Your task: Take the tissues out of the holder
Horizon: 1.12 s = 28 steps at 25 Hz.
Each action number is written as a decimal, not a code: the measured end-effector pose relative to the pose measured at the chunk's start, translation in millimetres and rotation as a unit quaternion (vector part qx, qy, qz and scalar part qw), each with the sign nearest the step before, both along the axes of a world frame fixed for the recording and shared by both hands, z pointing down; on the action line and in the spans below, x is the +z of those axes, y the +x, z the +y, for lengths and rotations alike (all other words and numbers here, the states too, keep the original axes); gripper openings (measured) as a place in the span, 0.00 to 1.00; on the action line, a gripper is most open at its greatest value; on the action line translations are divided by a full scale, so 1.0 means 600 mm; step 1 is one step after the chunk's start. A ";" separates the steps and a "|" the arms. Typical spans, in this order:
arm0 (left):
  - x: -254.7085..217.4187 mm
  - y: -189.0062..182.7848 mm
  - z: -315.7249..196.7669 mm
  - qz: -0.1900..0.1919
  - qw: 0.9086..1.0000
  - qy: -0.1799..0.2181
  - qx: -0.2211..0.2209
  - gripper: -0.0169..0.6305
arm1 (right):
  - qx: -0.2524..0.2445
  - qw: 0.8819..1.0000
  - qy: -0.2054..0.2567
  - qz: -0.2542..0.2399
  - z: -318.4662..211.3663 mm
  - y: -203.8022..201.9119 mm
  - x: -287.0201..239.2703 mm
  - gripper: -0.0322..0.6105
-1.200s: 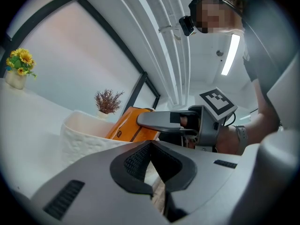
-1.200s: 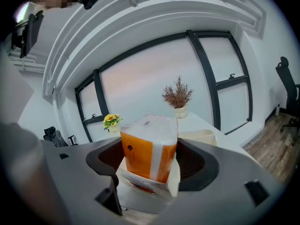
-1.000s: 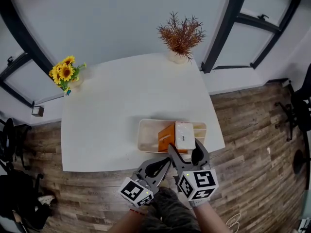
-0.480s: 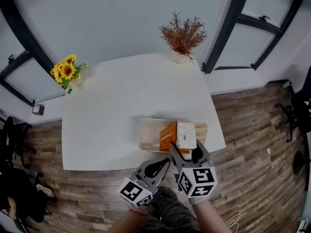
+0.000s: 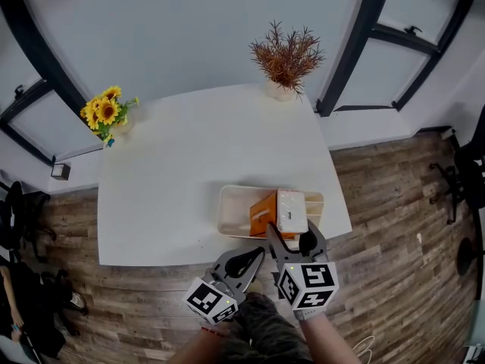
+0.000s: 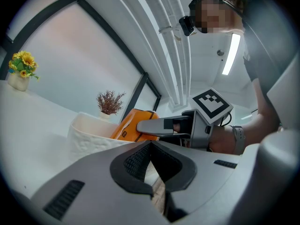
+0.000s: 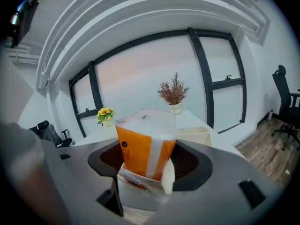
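1. Sunflowers (image 5: 104, 111) in a small pale pot, at the far left corner of the white table (image 5: 174, 180), well apart from everything else on it.
2. Left gripper (image 5: 260, 253) at the table's near edge, held level just beside its partner, clenched tip to tip with nothing between the jaws; marker cube turned toward the person.
3. Holder (image 5: 229, 212), a pale oblong tray, near the table's front right corner, just beyond both grippers; left half bare.
4. Tissues (image 5: 288, 211), an orange-and-white pack, standing in the holder's right half, top well above the rim; exact compartment impossible to tell.
5. Right gripper (image 5: 290, 238) angled a little downward, jaws spread wide on either side of the pack's near end and just now closing in; pads close beside the wrapper, no squeeze visible, so released rather than grasping.
6. Dried plant (image 5: 286, 55), rust-brown, in a light pot at the table's far right corner, in line beyond the holder.
7. Dark window frame (image 5: 356, 44) slanting up behind that corner; wood-plank floor (image 5: 394, 218) to the right of the table; black chair (image 5: 464, 174) at the far right edge.
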<state>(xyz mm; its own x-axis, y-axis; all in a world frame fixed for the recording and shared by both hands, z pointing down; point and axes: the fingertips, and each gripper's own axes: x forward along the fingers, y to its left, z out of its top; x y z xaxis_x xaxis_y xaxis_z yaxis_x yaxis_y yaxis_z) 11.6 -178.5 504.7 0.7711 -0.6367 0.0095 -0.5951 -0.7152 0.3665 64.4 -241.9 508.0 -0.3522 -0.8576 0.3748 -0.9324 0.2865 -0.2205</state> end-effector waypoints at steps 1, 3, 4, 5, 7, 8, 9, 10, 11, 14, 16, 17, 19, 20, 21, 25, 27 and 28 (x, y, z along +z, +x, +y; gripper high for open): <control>-0.001 0.000 0.000 0.000 1.000 0.000 0.000 0.04 | -0.001 1.000 0.002 0.002 0.000 0.000 -0.002 0.52; -0.003 0.000 0.001 0.000 1.000 0.002 0.000 0.04 | -0.001 1.000 0.006 0.008 0.001 0.000 -0.005 0.51; -0.004 0.000 0.001 0.000 1.000 0.002 -0.001 0.04 | -0.001 1.000 0.007 0.009 0.002 0.000 -0.006 0.50; -0.004 0.000 0.002 0.000 1.000 0.003 -0.001 0.04 | -0.002 1.000 0.008 0.010 0.002 0.000 -0.008 0.50; -0.006 -0.001 0.002 0.000 1.000 0.004 -0.001 0.04 | -0.002 1.000 0.012 0.009 0.002 0.000 -0.012 0.49; -0.008 -0.002 0.002 0.000 1.000 0.004 -0.001 0.04 | -0.003 1.000 0.014 0.009 0.002 -0.001 -0.015 0.49; -0.009 -0.002 0.002 0.000 1.000 0.005 -0.001 0.04 | -0.004 1.000 0.017 0.008 0.003 -0.001 -0.018 0.49; -0.011 -0.001 0.002 0.000 1.000 0.006 -0.001 0.04 | -0.005 1.000 0.018 0.007 0.003 -0.001 -0.020 0.49; -0.012 -0.001 0.003 0.000 1.000 0.006 0.000 0.04 | -0.006 1.000 0.020 0.006 0.003 0.000 -0.022 0.49; -0.015 0.001 0.003 0.000 1.000 0.009 0.002 0.04 | -0.006 1.000 0.028 0.004 0.004 0.001 -0.031 0.48; -0.017 0.000 0.004 -0.001 1.000 0.011 0.002 0.04 | -0.006 0.999 0.035 0.004 0.004 0.002 -0.038 0.48; -0.018 0.000 0.004 -0.001 1.000 0.012 0.002 0.04 | -0.006 0.999 0.038 0.005 0.005 0.002 -0.041 0.48; -0.022 0.001 0.005 -0.002 1.000 0.014 0.004 0.04 | -0.005 0.999 0.045 0.005 0.007 0.004 -0.047 0.48; -0.024 0.001 0.005 -0.003 1.000 0.015 0.005 0.04 | -0.005 0.999 0.049 0.004 0.007 0.004 -0.050 0.48; -0.026 0.001 0.005 -0.003 1.000 0.016 0.005 0.04 | -0.006 0.999 0.052 0.002 0.007 0.003 -0.053 0.48; -0.031 0.000 0.006 -0.006 1.000 0.018 0.007 0.04 | -0.008 0.998 0.060 -0.003 0.008 0.002 -0.066 0.47; -0.035 0.001 0.005 -0.005 1.000 0.021 0.008 0.04 | -0.008 0.998 0.064 -0.004 0.008 0.004 -0.073 0.47; -0.038 0.002 0.004 -0.005 1.000 0.022 0.009 0.04 | -0.008 0.998 0.066 -0.004 0.009 0.005 -0.077 0.47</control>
<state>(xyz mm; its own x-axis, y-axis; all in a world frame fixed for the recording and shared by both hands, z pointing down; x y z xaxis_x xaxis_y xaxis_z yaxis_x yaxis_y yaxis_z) 13.0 -175.9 481.6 0.7821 -0.6230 -0.0112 -0.5855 -0.7409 0.3289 67.4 -236.5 462.1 -0.3687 -0.8938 0.2553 -0.9258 0.3284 -0.1872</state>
